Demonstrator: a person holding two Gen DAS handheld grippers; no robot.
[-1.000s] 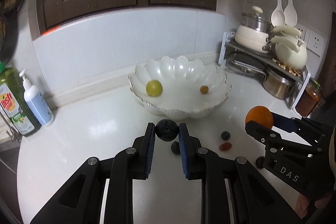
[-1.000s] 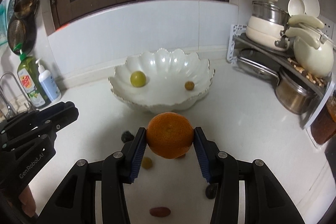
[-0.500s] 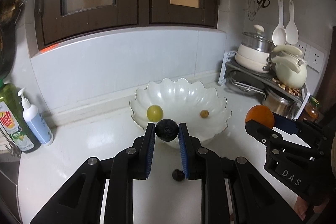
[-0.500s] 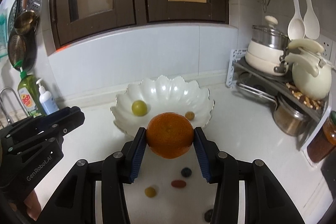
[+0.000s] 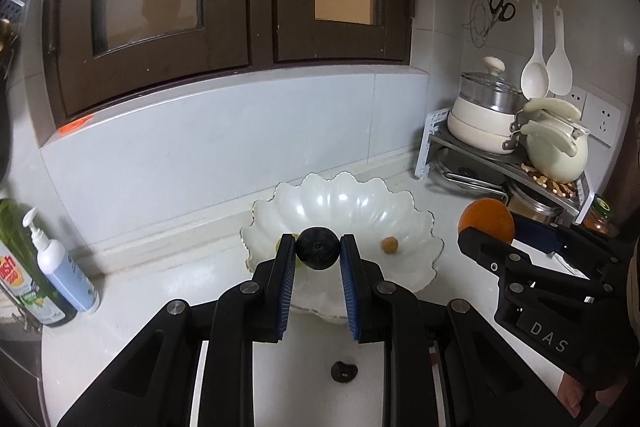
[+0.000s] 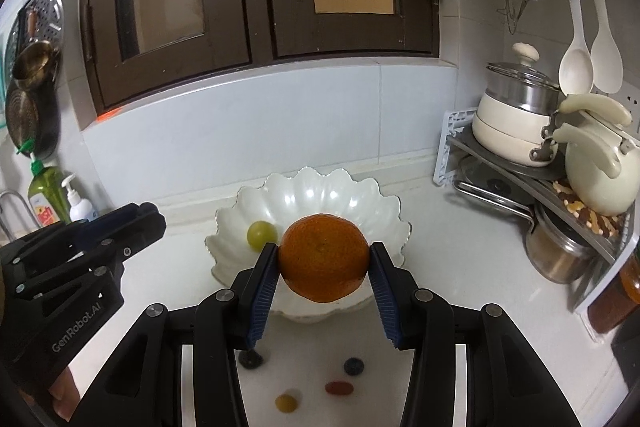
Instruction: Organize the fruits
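My left gripper is shut on a round black fruit and holds it in the air in front of the white scalloped bowl. My right gripper is shut on an orange, also raised before the bowl. The bowl holds a green grape and a small tan fruit. Loose on the counter lie a dark wrinkled fruit, a blueberry, a red fruit and a yellow fruit.
A rack with pots and a kettle stands at the right wall. A soap pump bottle and a green dish soap bottle stand at the left by the sink. Dark cabinets hang above the backsplash.
Both grippers have risen with their fruits, so the bowl and counter fruits now sit lower and farther in view. Neither grip has changed.
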